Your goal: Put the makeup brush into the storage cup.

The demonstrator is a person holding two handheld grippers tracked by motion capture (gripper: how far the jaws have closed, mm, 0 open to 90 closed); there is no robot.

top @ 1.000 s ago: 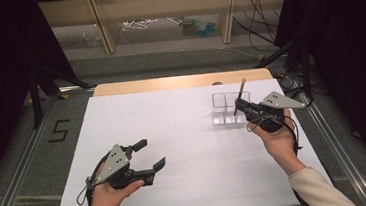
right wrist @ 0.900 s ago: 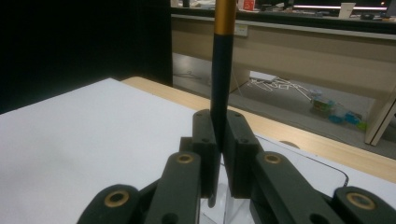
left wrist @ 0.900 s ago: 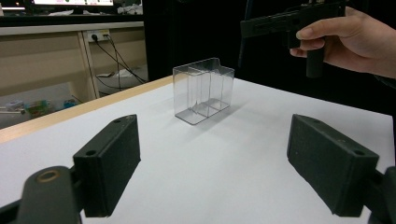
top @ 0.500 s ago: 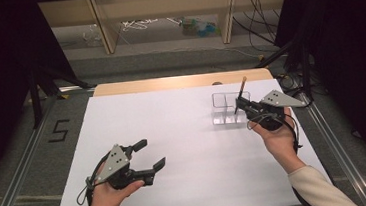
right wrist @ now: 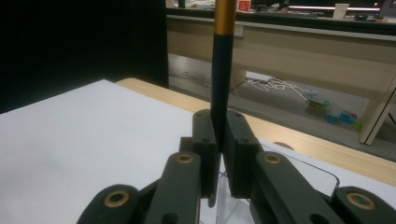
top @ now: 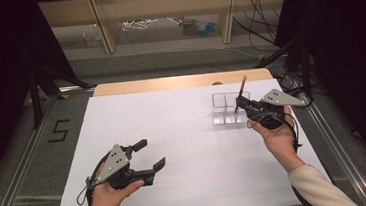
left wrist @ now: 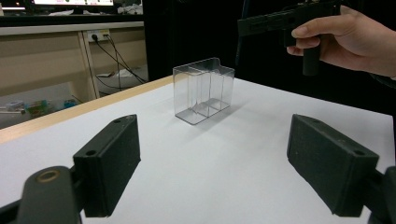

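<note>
So the right gripper (top: pixel 242 105) is clamped on a dark pencil (top: pixel 241 93) with a gold band near its top, held pretty much upright at the right of the high view, right above the clear plastic organizer (top: pixel 224 110) with its divided compartments. My guess is the step here is dropping the pencil into one of those slots. In the right gripper view the jaws pinch the pencil (right wrist: pixel 219 79) low on its shaft, and the organizer's rim (right wrist: pixel 322 175) sits just below and past them, so I can't tell which compartment the tip is over. To do it well I'd keep the pencil vertical, lower it until the tip is well inside the walls, and only then let go, since that organizer looks light and a sideways nudge could tip it. The left gripper (top: pixel 151 158) sits at the lower left of the high view, jaws spread wide and holding nothing, well apart from the organizer (left wrist: pixel 203 91).
</note>
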